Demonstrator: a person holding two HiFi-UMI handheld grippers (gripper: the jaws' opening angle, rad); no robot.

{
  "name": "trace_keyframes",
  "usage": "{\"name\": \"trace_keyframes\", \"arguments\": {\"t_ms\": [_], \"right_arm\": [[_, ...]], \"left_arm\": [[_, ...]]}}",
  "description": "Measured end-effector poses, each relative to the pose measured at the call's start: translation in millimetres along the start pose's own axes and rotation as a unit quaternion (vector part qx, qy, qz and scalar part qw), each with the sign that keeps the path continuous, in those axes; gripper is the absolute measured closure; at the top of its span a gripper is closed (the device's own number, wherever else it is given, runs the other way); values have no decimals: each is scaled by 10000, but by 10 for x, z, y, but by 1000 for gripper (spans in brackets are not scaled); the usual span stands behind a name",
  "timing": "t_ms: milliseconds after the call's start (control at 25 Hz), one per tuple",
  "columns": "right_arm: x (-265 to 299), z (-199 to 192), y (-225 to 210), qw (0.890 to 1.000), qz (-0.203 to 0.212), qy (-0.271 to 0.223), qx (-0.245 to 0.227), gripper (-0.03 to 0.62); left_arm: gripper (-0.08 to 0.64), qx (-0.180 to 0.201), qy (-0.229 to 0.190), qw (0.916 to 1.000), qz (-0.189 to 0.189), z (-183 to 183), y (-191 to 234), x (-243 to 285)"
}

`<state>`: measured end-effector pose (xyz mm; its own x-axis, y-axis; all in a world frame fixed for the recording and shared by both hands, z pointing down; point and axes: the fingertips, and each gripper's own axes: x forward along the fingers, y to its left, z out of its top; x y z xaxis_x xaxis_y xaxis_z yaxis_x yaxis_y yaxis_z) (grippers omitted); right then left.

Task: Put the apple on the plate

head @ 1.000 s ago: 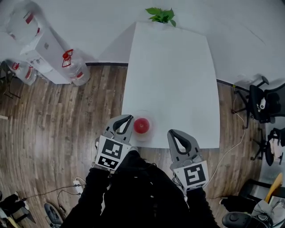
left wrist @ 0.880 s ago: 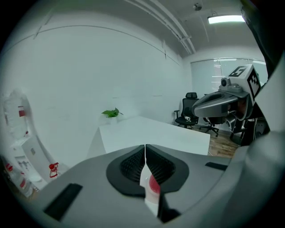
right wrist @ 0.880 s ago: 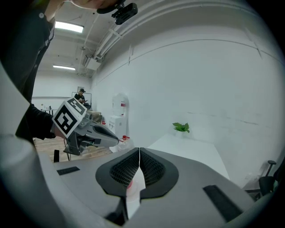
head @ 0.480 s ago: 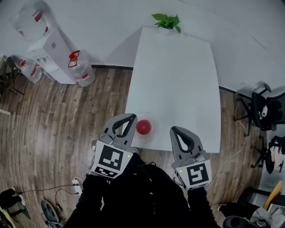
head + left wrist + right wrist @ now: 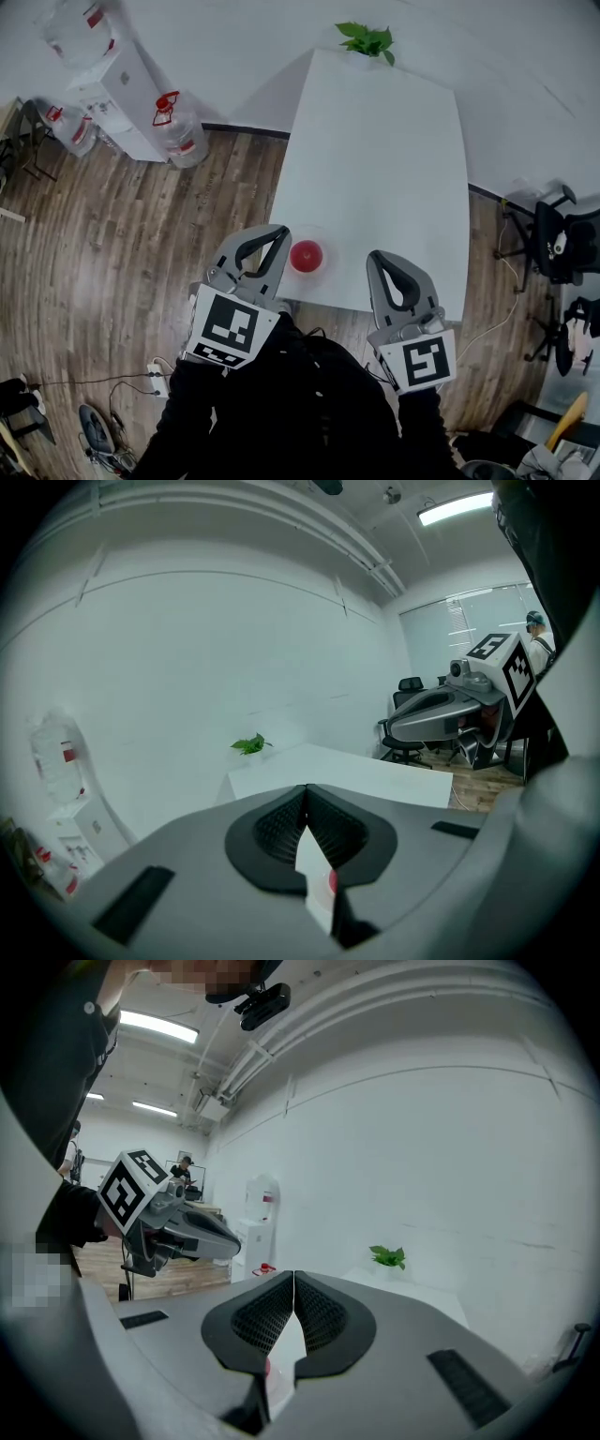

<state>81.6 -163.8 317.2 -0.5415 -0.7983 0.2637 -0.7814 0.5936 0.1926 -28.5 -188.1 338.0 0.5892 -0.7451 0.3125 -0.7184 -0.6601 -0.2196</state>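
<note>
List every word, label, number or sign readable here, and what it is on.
No text is readable.
Water bottle: red label, too small to read.
Left marker cube and right marker cube: square patterns only, no letters.

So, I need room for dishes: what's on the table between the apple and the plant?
Nothing: beyond the plate, the head view shows bare table up to the plant.

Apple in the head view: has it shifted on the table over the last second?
No. The apple stays on the plate, at the same spot by the near edge of the table. Only the camera's framing has drifted.
</note>
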Motion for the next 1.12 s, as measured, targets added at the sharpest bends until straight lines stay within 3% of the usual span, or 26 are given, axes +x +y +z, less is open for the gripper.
{"name": "trace_keyframes", "arguments": {"t_ms": [600,1120], "right_arm": [[32,-8,64,9996,183,121,-197,551],[87,-11,-3,9998,66,108,-126,552]], "left_arm": [[546,9,122,9999,-72,-65,-71,32],[546,1,122,9998,-186,-67,-67,114]]}}
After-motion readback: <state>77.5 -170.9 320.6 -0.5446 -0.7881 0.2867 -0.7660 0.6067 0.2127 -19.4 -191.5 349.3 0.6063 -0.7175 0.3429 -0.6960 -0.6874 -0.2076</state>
